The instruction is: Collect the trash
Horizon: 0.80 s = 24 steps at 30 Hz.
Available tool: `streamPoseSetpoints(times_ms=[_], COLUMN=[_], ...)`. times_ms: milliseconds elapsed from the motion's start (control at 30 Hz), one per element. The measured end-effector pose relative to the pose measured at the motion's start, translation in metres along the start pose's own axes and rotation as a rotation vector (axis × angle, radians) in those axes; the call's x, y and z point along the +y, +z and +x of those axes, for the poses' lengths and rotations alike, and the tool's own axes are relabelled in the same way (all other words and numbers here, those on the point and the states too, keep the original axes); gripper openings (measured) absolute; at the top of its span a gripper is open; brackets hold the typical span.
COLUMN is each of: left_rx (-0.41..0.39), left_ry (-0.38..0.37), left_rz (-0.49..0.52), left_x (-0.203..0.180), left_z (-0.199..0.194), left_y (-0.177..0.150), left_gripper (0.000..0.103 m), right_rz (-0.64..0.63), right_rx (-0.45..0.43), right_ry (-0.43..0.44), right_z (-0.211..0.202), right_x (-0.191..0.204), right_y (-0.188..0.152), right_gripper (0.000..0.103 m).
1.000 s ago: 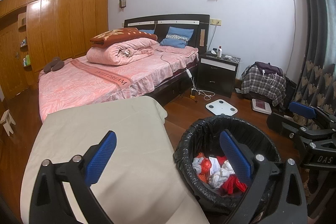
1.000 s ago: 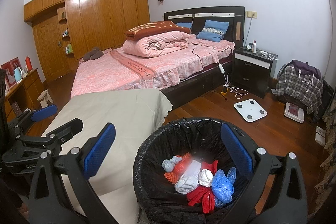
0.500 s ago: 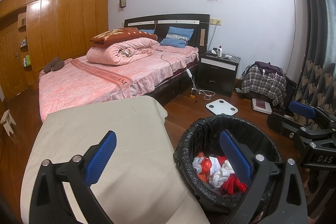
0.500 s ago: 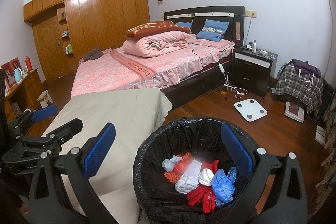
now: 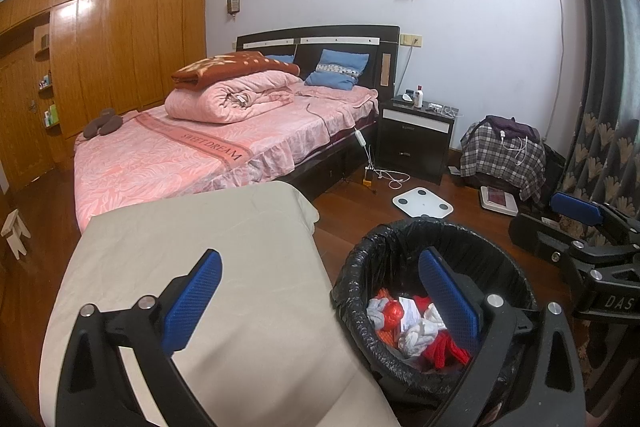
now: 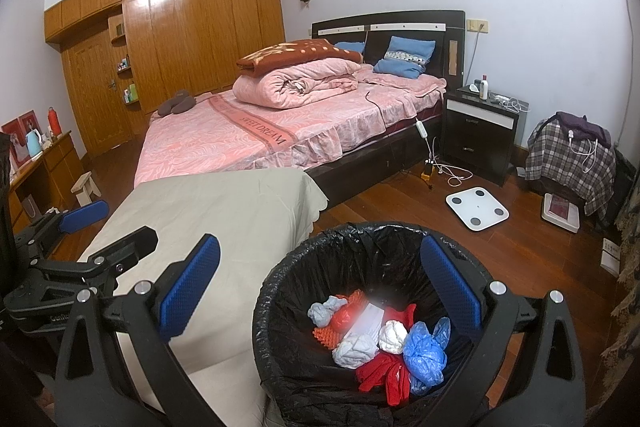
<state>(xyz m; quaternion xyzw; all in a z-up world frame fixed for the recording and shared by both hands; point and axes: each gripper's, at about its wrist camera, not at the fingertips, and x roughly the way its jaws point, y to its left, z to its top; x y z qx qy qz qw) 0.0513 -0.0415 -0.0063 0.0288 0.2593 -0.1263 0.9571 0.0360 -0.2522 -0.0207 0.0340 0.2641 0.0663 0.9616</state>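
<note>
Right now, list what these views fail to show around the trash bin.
- Trash bin base: cut off by the bottom edge, both views.
- Paper in the trash: glare washes it out, right wrist view.
- Floor beside the bin: hidden by the cloth-covered table.
- Blue bag: behind the left tool finger in the left view.

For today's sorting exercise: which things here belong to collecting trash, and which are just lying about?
Job: black-lined bin, crumpled trash inside it, open left gripper, open right gripper.
Lying about: white scale, plaid cloth, slippers, pink quilt.
</note>
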Motion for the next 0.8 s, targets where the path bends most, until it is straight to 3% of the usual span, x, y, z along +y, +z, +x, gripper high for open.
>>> streamPoseSetpoints(times_ms=[800], left_rx=[0.003], left_ry=[0.0], left_rz=[0.002], left_x=[0.0008], left_z=[-0.0011], left_y=[-0.0034], left_gripper=[0.097], right_rz=[0.001], right_rx=[0.002], right_ry=[0.001], right_z=[0.0006], right_x=[0.0], right_y=[0.0], right_gripper=[0.098])
